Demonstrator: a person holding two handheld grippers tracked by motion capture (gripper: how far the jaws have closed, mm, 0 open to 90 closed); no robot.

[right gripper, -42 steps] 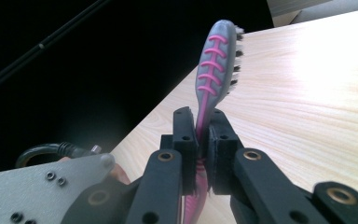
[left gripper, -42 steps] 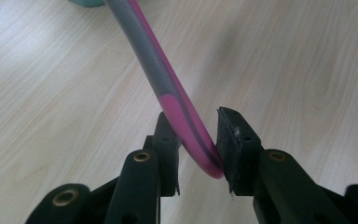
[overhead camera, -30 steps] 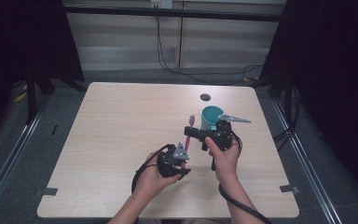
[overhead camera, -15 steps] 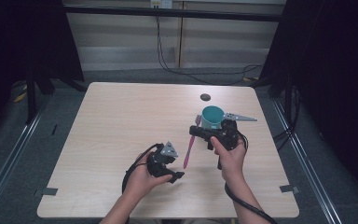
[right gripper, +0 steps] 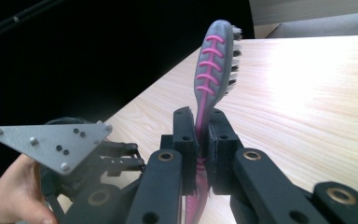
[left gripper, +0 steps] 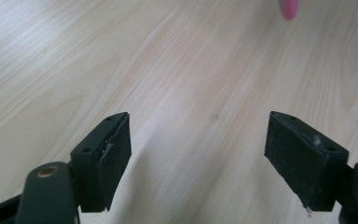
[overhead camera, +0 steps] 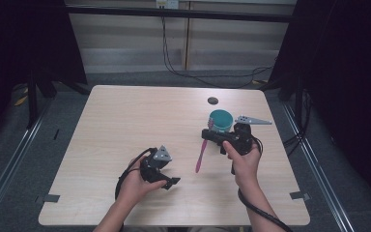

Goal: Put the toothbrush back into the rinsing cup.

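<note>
left tool [overhead camera: 170, 181] sits nearest, low over the tabletop [overhead camera: 125, 121] at about 7 o'clock, its jaws just spread wide with only bare wood between them. right tool [overhead camera: 207, 133] at 4 o'clock clamps a pink toothbrush [overhead camera: 202, 155] near its neck (bristle head poking past the pads, handle hanging toward the tabletop). teal cup [overhead camera: 221, 120] stands just beyond that tool; a small dark disc [overhead camera: 213, 100] lies farther off near 1 o'clock.
</note>
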